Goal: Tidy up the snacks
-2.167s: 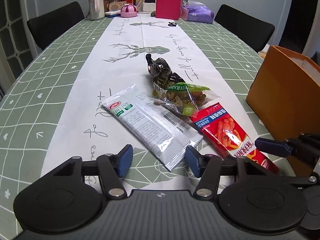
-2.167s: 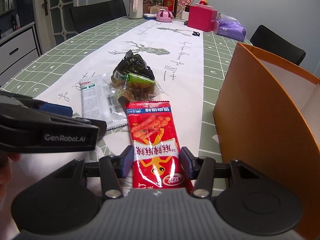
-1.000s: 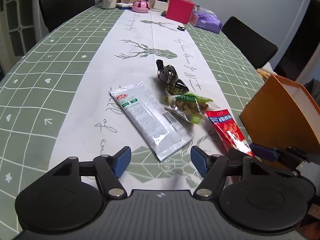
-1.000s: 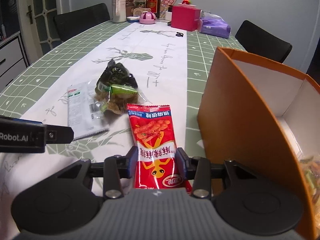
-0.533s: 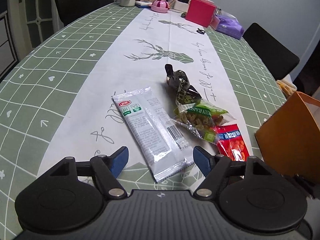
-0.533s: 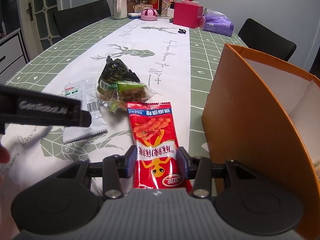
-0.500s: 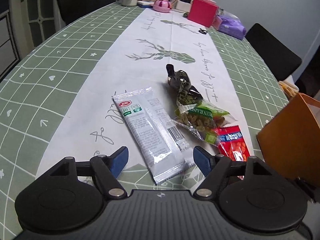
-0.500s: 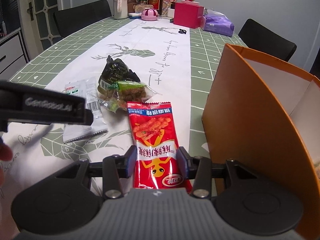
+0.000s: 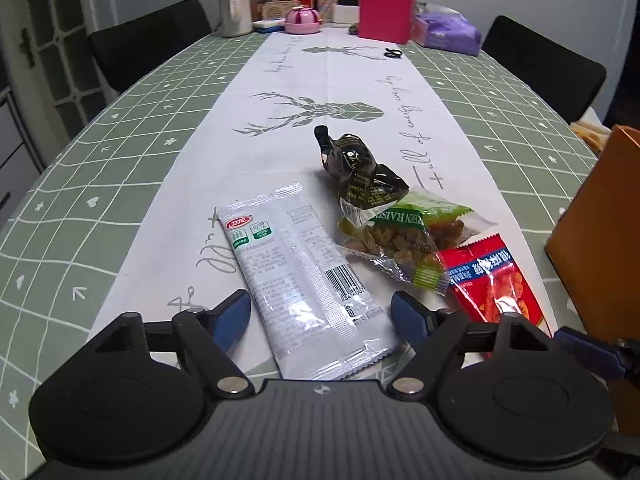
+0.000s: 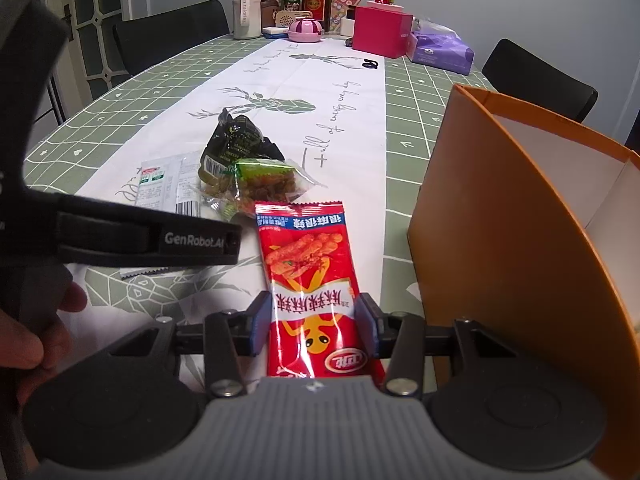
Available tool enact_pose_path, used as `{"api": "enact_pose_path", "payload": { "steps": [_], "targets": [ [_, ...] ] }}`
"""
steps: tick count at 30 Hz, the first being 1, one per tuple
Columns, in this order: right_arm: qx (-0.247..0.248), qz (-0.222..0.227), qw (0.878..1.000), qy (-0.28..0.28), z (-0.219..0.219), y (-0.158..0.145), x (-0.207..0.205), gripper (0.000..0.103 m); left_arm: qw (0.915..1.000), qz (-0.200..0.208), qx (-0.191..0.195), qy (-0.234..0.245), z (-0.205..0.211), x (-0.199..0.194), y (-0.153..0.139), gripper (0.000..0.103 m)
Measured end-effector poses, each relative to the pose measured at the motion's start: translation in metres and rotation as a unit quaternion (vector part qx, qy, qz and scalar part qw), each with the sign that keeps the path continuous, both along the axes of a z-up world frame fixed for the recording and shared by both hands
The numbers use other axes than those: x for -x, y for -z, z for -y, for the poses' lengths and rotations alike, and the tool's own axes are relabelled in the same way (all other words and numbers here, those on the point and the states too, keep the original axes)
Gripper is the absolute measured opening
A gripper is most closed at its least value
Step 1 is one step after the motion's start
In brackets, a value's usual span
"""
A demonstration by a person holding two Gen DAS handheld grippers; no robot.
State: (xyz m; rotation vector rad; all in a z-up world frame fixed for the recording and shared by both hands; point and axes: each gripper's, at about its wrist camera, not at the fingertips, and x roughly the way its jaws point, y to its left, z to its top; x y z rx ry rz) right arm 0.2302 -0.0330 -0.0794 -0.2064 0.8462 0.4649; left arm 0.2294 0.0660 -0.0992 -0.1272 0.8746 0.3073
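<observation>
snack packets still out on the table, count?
4. White packet between the left gripper fingers; dark packet farthest; raisin bag against it; red packet between the right gripper fingers. The orange box may hide more.

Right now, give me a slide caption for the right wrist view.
Right gripper straddling a red snack packet beside the orange box.

free: white runner [image 9: 320, 80] beyond the snacks, green cloth [image 9: 120, 152] left | blocked: orange box [image 10: 500, 248] wall close on right; 4 packets clustered mid-table | far end: bottles, pink box [image 9: 385, 15] crowd the edge
</observation>
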Motion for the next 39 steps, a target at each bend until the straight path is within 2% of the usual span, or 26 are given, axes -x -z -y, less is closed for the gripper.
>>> {"api": "enact_pose_path", "payload": {
  "steps": [3,8,14,20,25,28,31,33,36,37,39],
  "targets": [
    [-0.001,0.0,1.0,0.0,0.001,0.0,0.002,0.045,0.9997,-0.011,0.006,0.02,-0.003,0.006,-0.003,0.078],
    [-0.001,-0.004,1.0,-0.006,-0.001,-0.001,0.007,0.045,0.9975,-0.031,0.011,0.062,-0.003,0.03,-0.007,0.075],
    [0.0,-0.01,1.0,-0.023,0.002,-0.004,0.027,0.044,0.9915,-0.054,0.015,0.117,-0.003,0.068,-0.01,0.074],
    [-0.002,-0.022,0.999,-0.041,0.008,-0.007,0.056,0.045,0.9863,-0.071,0.02,0.147,-0.003,0.102,-0.013,0.074],
    [0.01,-0.029,0.998,-0.06,0.012,-0.01,0.082,0.045,0.9834,-0.083,0.022,0.159,-0.004,0.122,-0.015,0.074],
    [0.016,-0.032,0.997,-0.068,0.014,-0.011,0.093,0.045,0.9786,-0.095,0.021,0.181,-0.002,0.13,-0.016,0.074],
    [0.026,-0.033,0.997,-0.072,0.014,-0.011,0.101,0.05,0.9743,-0.101,0.019,0.2,-0.001,0.134,-0.016,0.074],
    [0.024,-0.035,0.997,-0.072,0.015,-0.011,0.102,0.051,0.9743,-0.098,0.023,0.201,-0.003,0.135,-0.015,0.075],
    [0.019,-0.029,0.997,-0.071,0.017,-0.014,0.104,0.051,0.9785,-0.074,0.039,0.188,-0.007,0.141,-0.016,0.077],
    [0.014,-0.027,0.997,-0.07,0.019,-0.015,0.104,0.053,0.9795,-0.064,0.052,0.184,-0.01,0.143,-0.017,0.078],
    [0.006,-0.024,0.998,-0.065,0.021,-0.017,0.102,0.063,0.9808,-0.038,0.09,0.169,-0.016,0.146,-0.02,0.088]
  ]
}}
